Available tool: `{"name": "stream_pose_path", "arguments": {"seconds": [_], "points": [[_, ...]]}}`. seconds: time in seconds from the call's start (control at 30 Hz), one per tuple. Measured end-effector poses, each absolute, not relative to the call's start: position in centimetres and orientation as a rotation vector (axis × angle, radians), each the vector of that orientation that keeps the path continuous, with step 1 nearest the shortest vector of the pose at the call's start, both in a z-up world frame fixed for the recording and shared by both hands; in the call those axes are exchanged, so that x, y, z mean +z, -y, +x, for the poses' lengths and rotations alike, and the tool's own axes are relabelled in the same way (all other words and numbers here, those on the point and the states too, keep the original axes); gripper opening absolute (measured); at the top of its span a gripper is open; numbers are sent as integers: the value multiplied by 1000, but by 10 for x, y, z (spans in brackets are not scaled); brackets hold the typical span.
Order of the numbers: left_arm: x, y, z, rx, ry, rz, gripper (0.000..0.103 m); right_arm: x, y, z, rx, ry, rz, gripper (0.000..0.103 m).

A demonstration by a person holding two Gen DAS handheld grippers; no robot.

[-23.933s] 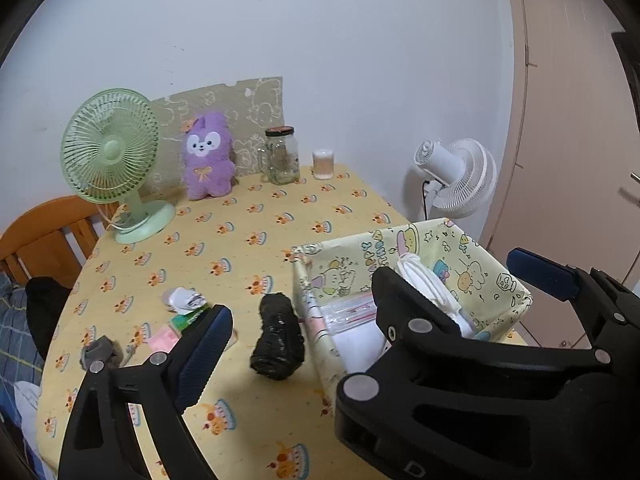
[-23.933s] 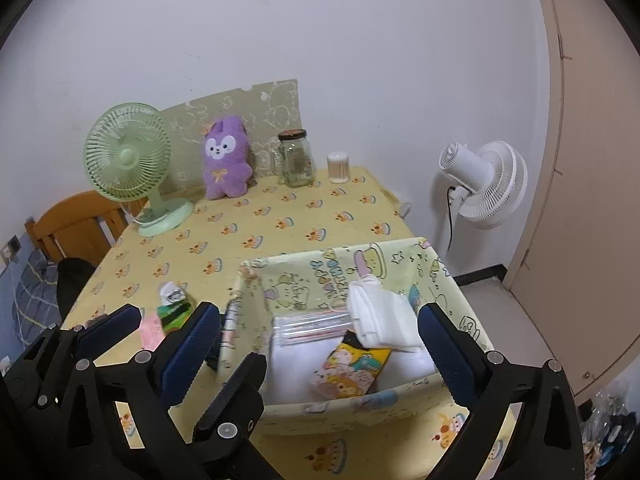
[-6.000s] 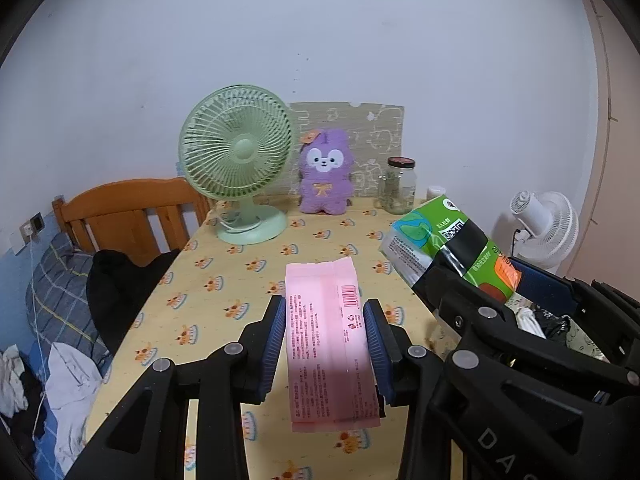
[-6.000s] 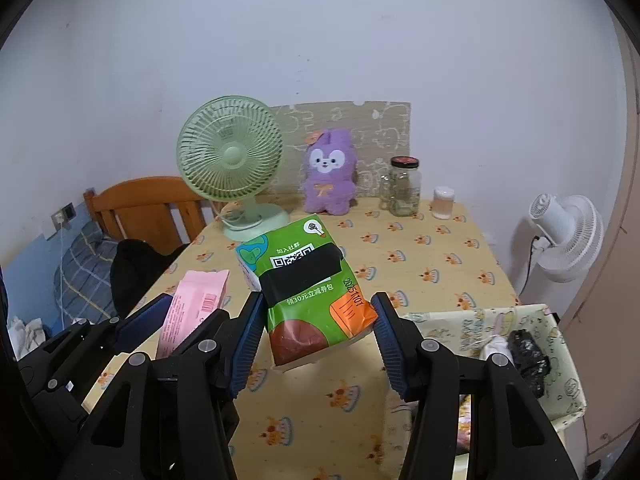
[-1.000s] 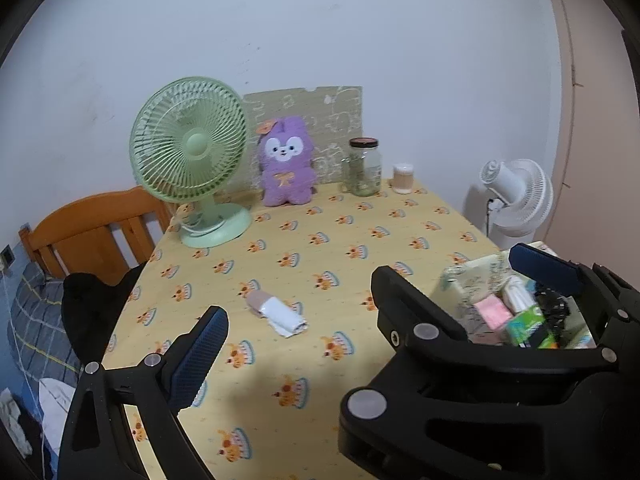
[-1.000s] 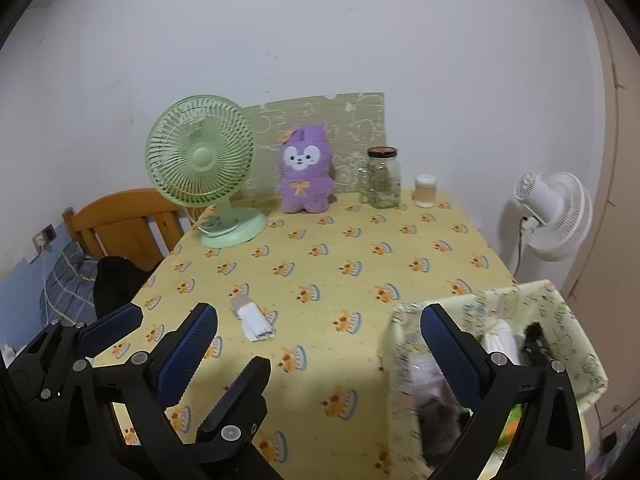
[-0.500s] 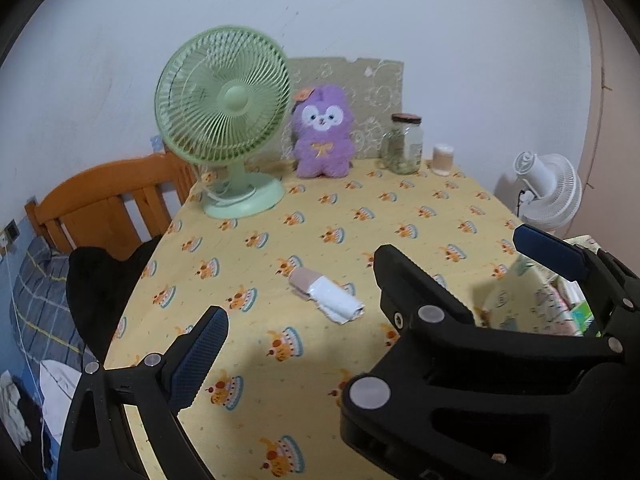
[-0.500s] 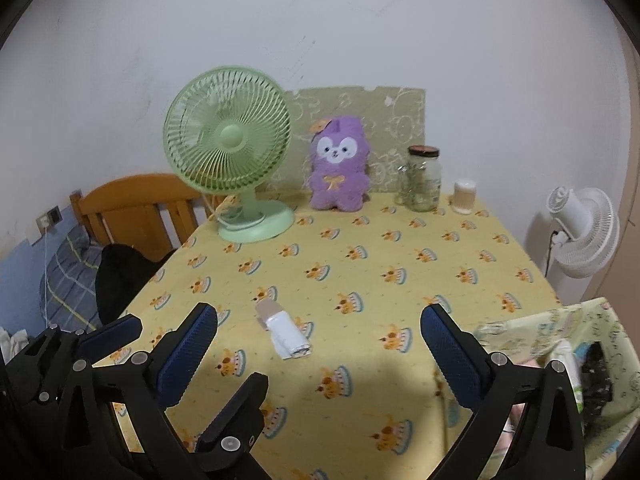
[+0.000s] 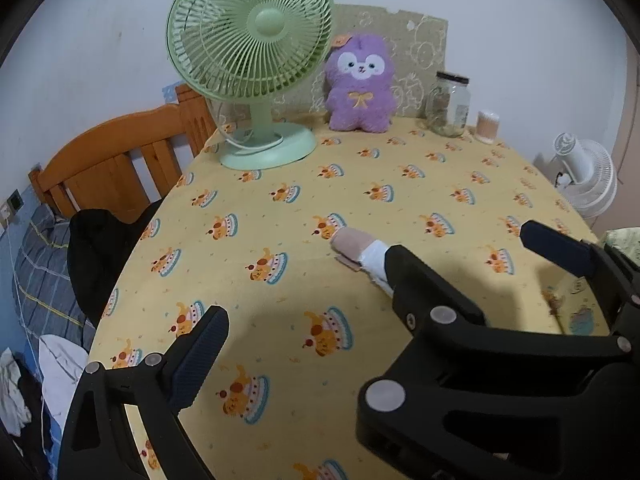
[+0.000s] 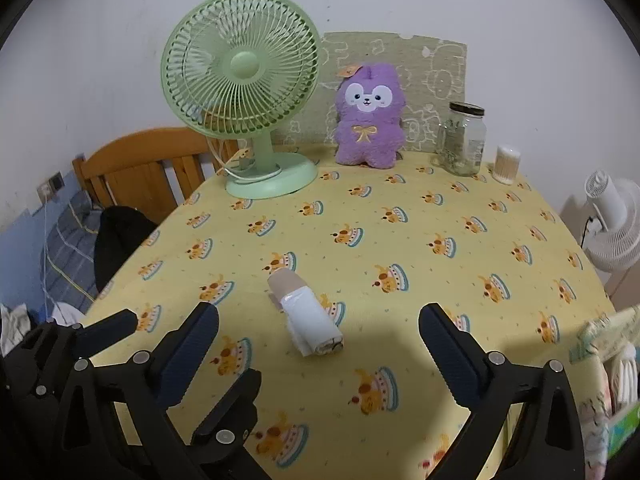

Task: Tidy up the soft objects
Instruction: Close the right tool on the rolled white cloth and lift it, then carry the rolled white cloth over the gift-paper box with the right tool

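A small rolled white and beige cloth (image 10: 306, 314) lies on the yellow tablecloth (image 10: 400, 240); in the left wrist view the roll (image 9: 358, 250) is partly hidden behind the right gripper's finger. My right gripper (image 10: 318, 344) is open and empty, its fingers either side of the roll, just short of it. My left gripper (image 9: 372, 292) is open and empty above the table. The yellow fabric basket (image 10: 600, 344) with soft items stands at the right edge. A purple plush toy (image 10: 370, 116) sits at the back.
A green desk fan (image 10: 248, 92), a glass jar (image 10: 460, 144) and a small cotton swab container (image 10: 507, 164) stand along the back wall. A wooden chair (image 10: 140, 168) with dark clothing is left of the table. A white floor fan (image 10: 612, 220) stands at the right.
Both grippers have moved left and closer to the table, away from the basket and towards the cloth roll. The roll now lies between the right gripper's fingers in view.
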State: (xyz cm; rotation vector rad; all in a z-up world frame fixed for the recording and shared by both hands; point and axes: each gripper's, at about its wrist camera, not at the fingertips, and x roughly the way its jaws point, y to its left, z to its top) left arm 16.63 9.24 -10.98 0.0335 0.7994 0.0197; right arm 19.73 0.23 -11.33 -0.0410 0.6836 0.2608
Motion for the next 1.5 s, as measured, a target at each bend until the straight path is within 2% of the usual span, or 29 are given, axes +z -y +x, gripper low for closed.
{"name": "stream_pose_path", "arguments": {"seconds": [0.13,0.23,0.3,0.47,0.6,0.8,1.5], "points": [[-121,-96,177,28,-830,25,97,-125,-6,210,277,-716,-56,95],[-130,-96,185,35,-853,31,97,-137,-8,221,288,-764,-47,81],[-136,-95,189,31,-867,35,97,-147,-8,229,280,-805,-46,66],[-148,-93,196,45,-897,57,97,-164,-10,240,284,-862,-51,62],[-156,-94,202,40,-939,49,97,-174,-9,246,288,-910,-39,41],[-154,-93,200,32,-930,45,96,-172,-8,245,288,-915,-34,35],[-104,-75,156,7,-806,23,96,-116,16,191,270,-812,-9,35]]}}
